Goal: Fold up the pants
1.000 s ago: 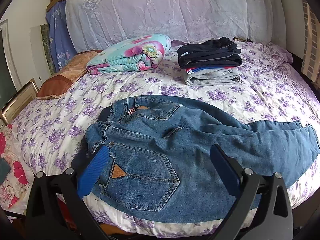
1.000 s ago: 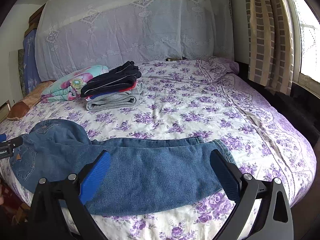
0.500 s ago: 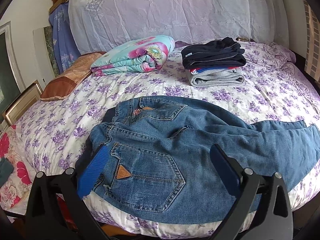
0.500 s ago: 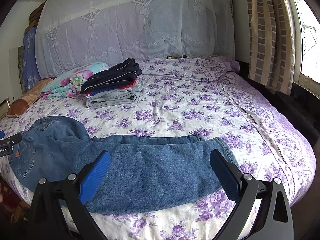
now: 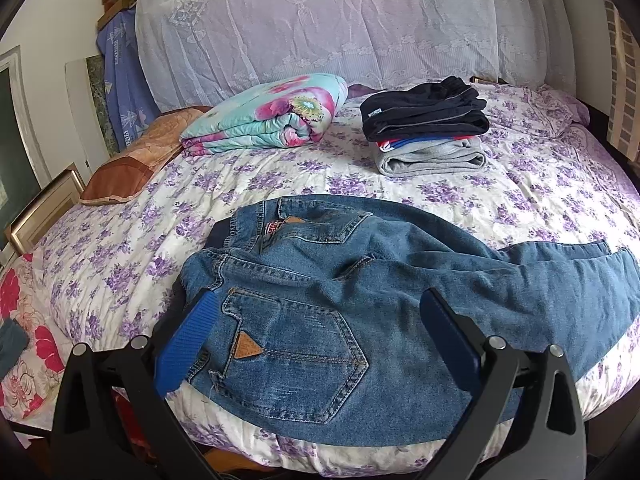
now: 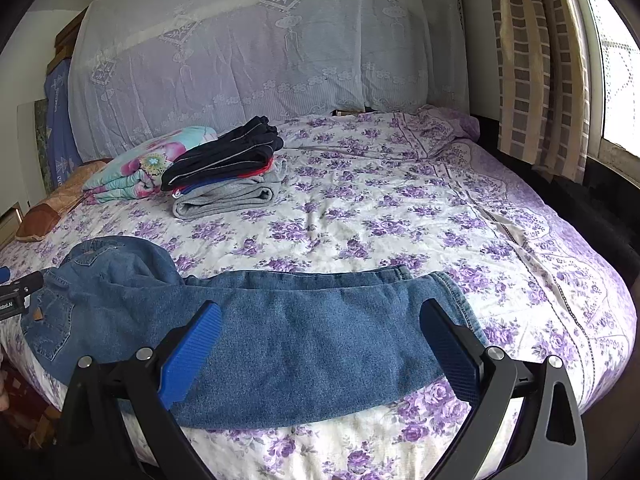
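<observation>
Blue jeans (image 5: 340,300) lie along the near edge of the bed, folded lengthwise with the legs stacked. The waist and back pockets are at the left and the legs (image 6: 304,332) run right to the cuffs (image 6: 452,292). My left gripper (image 5: 316,320) is open and empty over the back pocket with the leather patch. My right gripper (image 6: 320,332) is open and empty over the lower legs. The tip of the left gripper shows at the left edge of the right wrist view (image 6: 20,284).
A stack of folded clothes (image 5: 428,128), black on top and grey below, sits mid-bed. A folded floral quilt (image 5: 268,116) and a brown pillow (image 5: 128,168) lie at the back left. A lace-covered headboard (image 5: 340,20) stands behind. A curtain (image 6: 536,72) hangs at right.
Both views have shifted slightly: the jeans sit a little further right in the left view and lower in the right view. Both grippers stay open; the jeans have not moved.
</observation>
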Demonstrator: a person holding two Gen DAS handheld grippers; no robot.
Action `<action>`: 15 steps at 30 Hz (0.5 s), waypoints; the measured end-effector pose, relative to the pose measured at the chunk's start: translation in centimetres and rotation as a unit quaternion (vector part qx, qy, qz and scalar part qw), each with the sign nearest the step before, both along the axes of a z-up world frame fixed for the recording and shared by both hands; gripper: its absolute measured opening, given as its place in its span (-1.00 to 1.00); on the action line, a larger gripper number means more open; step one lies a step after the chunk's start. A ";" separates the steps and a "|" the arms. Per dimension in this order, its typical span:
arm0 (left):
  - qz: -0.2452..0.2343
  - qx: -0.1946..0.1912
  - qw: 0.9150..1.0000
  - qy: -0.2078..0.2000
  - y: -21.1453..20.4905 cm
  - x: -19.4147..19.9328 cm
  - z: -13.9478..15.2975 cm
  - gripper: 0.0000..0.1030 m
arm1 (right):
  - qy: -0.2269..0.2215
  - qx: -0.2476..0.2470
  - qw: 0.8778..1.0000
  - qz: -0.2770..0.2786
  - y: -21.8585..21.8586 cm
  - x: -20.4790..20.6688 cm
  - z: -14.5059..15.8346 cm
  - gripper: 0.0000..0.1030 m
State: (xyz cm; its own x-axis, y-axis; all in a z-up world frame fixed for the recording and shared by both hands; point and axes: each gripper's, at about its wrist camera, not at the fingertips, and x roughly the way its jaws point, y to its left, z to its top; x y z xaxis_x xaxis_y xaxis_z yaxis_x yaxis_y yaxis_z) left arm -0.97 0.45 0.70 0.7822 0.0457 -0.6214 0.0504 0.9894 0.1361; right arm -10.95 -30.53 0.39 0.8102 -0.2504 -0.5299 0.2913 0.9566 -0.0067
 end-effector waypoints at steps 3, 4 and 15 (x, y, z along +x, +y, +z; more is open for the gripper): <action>0.002 0.000 1.000 0.002 0.1 0.1 0.0 0.92 | 0.004 0.001 1.000 0.001 0.0 0.1 -0.2 0.93; 0.003 0.000 1.000 0.003 0.1 0.2 0.0 0.92 | 0.005 0.001 1.000 -0.001 0.0 0.1 -0.3 0.93; 0.001 0.001 1.000 0.005 0.0 0.0 -0.2 0.92 | 0.006 0.011 1.000 -0.003 -0.4 0.0 -0.5 0.93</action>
State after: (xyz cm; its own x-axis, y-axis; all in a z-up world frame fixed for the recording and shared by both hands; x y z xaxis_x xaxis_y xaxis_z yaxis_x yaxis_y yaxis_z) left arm -0.99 0.48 0.45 0.7761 0.0487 -0.6287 0.0494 0.9893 0.1376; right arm -10.95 -30.93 -0.09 0.8021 -0.2435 -0.5453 0.2974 0.9547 0.0110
